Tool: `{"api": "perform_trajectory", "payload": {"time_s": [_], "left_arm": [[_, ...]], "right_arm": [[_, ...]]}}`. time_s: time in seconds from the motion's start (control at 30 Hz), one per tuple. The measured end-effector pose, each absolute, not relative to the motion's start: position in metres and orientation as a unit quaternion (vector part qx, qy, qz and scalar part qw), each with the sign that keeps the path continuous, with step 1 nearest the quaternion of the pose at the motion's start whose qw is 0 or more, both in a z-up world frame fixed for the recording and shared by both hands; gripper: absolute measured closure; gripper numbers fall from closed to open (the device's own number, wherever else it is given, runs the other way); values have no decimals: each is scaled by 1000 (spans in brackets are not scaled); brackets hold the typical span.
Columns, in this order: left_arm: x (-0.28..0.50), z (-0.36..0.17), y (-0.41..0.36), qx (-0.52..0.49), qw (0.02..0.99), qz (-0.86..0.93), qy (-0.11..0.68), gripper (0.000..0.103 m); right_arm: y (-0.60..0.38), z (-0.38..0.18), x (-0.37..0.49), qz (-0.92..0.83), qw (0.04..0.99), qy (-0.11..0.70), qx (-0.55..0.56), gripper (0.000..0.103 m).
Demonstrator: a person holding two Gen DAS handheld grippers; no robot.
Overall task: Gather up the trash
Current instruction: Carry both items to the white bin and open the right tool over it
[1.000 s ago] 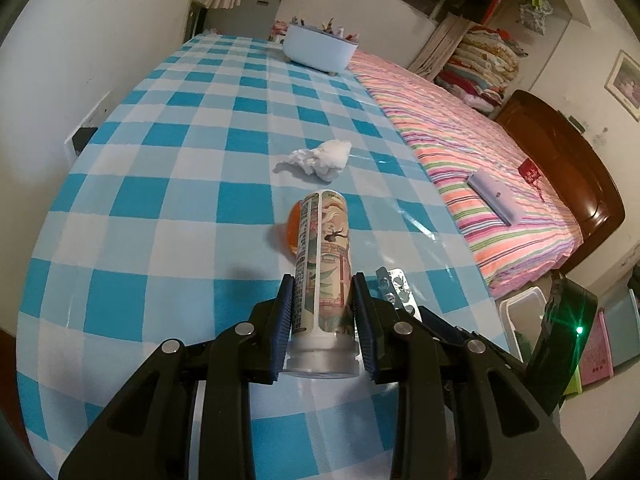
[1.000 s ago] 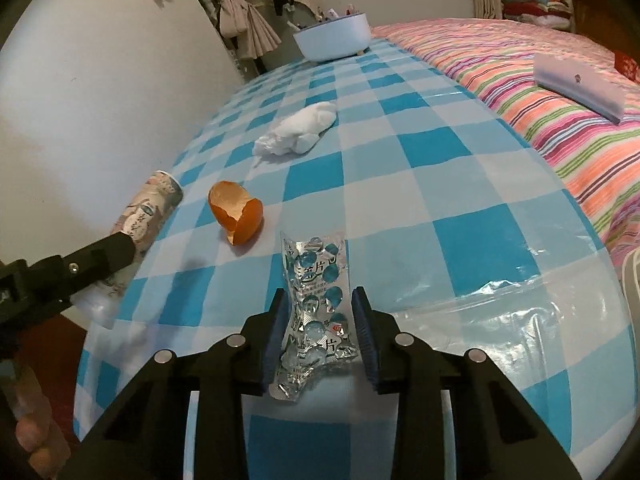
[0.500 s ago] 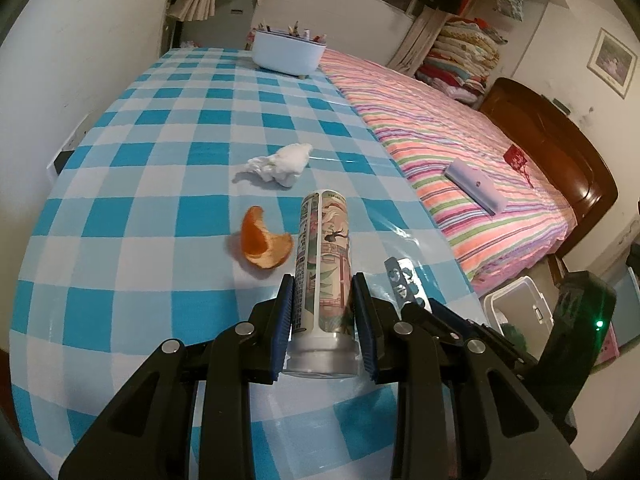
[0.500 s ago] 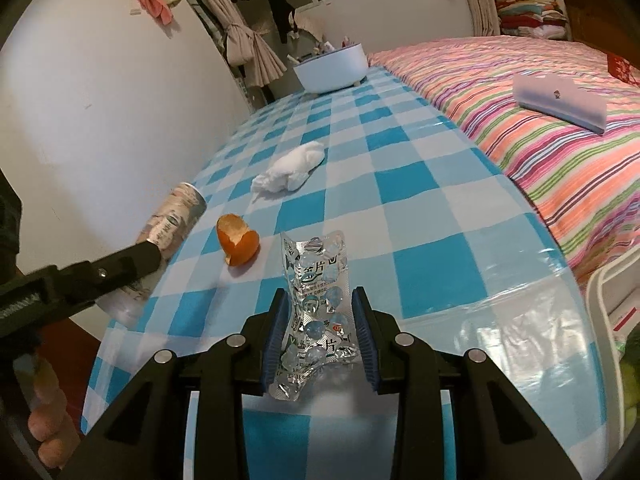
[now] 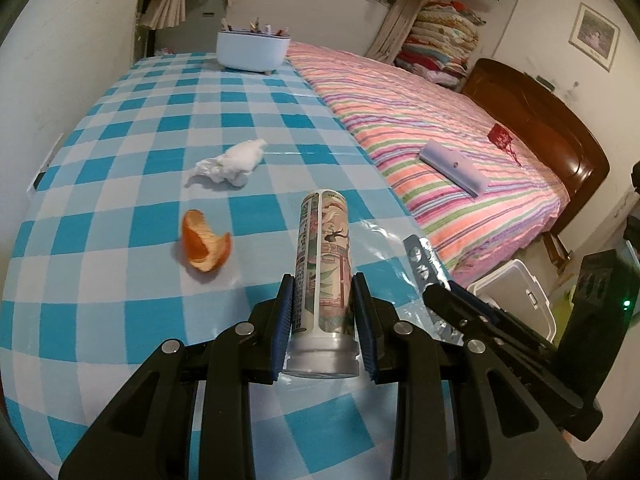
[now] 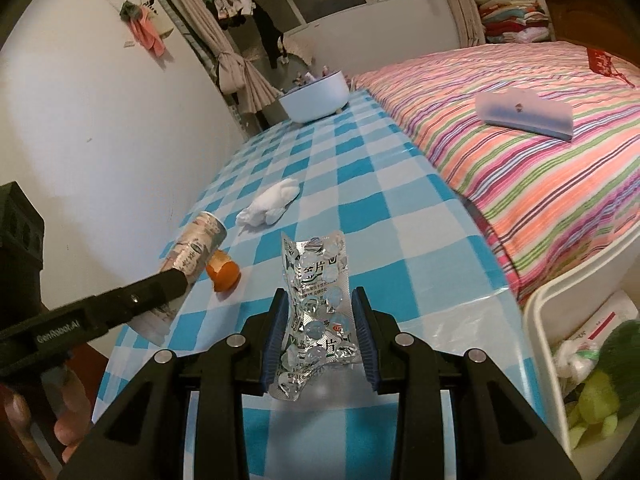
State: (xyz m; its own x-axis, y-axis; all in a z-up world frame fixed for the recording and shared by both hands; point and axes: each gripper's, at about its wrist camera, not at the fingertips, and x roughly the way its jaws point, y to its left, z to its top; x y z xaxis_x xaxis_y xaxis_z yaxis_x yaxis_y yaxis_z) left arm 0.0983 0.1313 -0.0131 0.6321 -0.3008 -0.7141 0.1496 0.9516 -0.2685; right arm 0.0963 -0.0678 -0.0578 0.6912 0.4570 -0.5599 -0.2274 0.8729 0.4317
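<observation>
The table (image 5: 120,320) has open room near its front edge, but an orange peel (image 5: 205,246) and a crumpled tissue (image 5: 232,162) lie in the middle, a white tub (image 5: 253,49) stands at the far end, and the bed (image 5: 420,128) blocks one side.

Checked tablecloth (image 5: 120,312), striped bed (image 5: 420,128), white tub (image 5: 253,50), wooden headboard (image 5: 552,128)

white bin (image 6: 580,320) cut off — contents partly hidden

Before you, the checked table (image 5: 120,320) carries an orange peel (image 5: 205,249), a crumpled tissue (image 5: 232,163) and, at its far end, a white tub (image 5: 253,49).
</observation>
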Motion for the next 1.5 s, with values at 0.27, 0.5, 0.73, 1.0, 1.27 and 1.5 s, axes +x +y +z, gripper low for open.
{"api": "perform_trajectory", "payload": {"time_s": [0.27, 0.5, 0.73, 1.0, 1.27, 1.5], "left_arm": [[101, -11, 102, -74, 897, -143, 412, 74], [100, -8, 75, -57, 894, -159, 414, 74], [98, -5, 41, -38, 892, -179, 414, 74], [97, -7, 6, -17, 886, -201, 417, 74], [93, -8, -26, 5, 881, -217, 420, 74], [87, -8, -48, 18, 877, -232, 420, 74]], "right_arm": [[-98, -50, 89, 174, 913, 326, 172, 71], [-128, -46, 83, 156, 919, 315, 180, 71], [-157, -41, 75, 137, 926, 300, 185, 71], [-194, -36, 65, 109, 932, 283, 198, 71], [-224, -35, 53, 88, 936, 268, 211, 71], [-244, -36, 40, 65, 942, 251, 215, 70]]}}
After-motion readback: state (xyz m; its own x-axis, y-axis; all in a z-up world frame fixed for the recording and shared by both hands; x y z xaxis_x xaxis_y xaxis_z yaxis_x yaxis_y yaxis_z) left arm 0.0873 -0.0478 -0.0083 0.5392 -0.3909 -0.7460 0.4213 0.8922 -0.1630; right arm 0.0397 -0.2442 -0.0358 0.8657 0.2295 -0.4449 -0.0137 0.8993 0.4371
